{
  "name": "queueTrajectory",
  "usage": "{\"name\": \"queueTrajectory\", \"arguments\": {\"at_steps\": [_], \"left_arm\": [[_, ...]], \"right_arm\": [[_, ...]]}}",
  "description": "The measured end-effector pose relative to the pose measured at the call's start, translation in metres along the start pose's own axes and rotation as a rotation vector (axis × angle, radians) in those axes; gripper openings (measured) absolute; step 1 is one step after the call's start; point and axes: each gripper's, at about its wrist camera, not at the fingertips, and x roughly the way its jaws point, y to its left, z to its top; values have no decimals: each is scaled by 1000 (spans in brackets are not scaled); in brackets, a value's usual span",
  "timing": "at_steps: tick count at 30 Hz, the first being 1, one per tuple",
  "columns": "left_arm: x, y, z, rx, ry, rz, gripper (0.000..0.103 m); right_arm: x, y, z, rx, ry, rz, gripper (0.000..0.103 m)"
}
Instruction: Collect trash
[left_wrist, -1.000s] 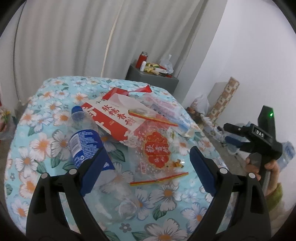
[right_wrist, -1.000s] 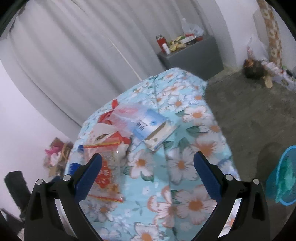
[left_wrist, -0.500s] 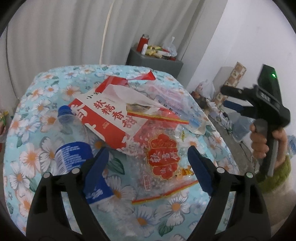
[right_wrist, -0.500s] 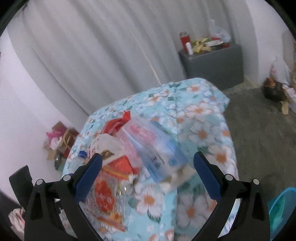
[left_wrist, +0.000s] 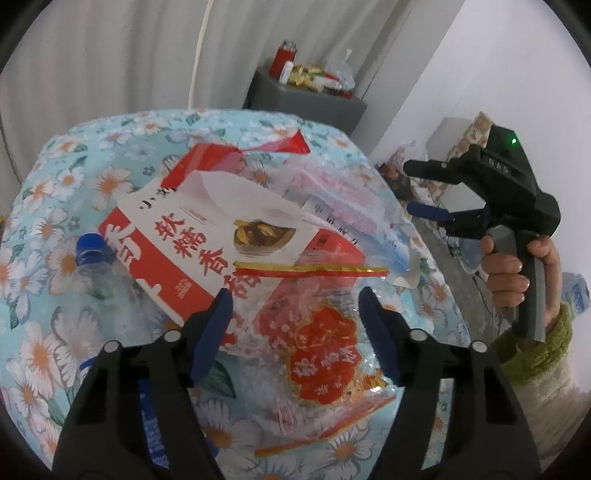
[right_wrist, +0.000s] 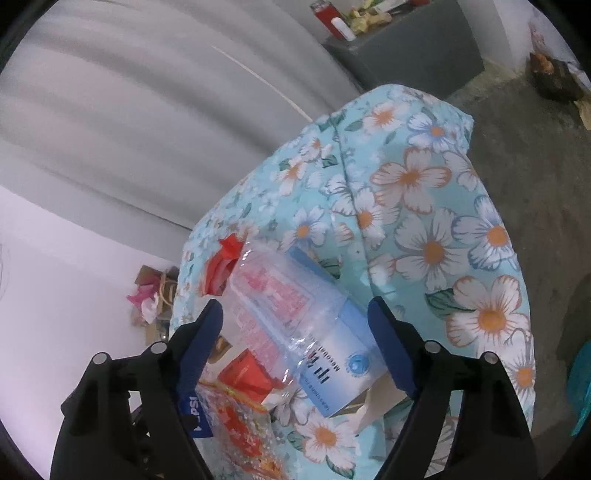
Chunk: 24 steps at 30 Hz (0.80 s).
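Moving in closer than a moment ago, both grippers now hang right over the pile of trash. The left gripper has come down over the clear bag with the red stamp, and its fingers are spread wide with nothing between them. The right gripper has swung in from the floor side and now points at the blue and white box inside a clear wrapper. Its fingers are spread wide too, one on each side of the box, not touching it yet. I think this means the picking up is about to start, and nothing is collected so far.

The big table wears a light blue cloth with flowers. All the trash sits in one heap in the middle. The biggest piece is the red and white carton, at 12 o'clock from the left gripper. The plastic bottle with a blue cap lies at 10 o'clock, partly under the carton. A thin red and gold strip lies across the top of the bag.

Behind the table hangs a grey curtain. A grey cabinet at 12 o'clock holds a red can and small bits. At 3 o'clock in the right view, a bit of a blue basket shows on the floor.
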Motion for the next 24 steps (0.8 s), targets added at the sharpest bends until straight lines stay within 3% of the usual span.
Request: {"name": "queueTrajectory", "arguments": {"at_steps": [9, 14, 16, 24], "left_arm": [[13, -1, 1, 23, 24, 79, 46], [9, 2, 1, 12, 11, 76, 29], [7, 4, 1, -6, 3, 51, 17], [1, 0, -2, -13, -25, 5, 4]], "right_arm": [[26, -11, 14, 39, 56, 2, 70], [34, -12, 14, 40, 72, -3, 51], [33, -10, 13, 28, 67, -12, 47], [24, -5, 8, -15, 50, -36, 18]]}}
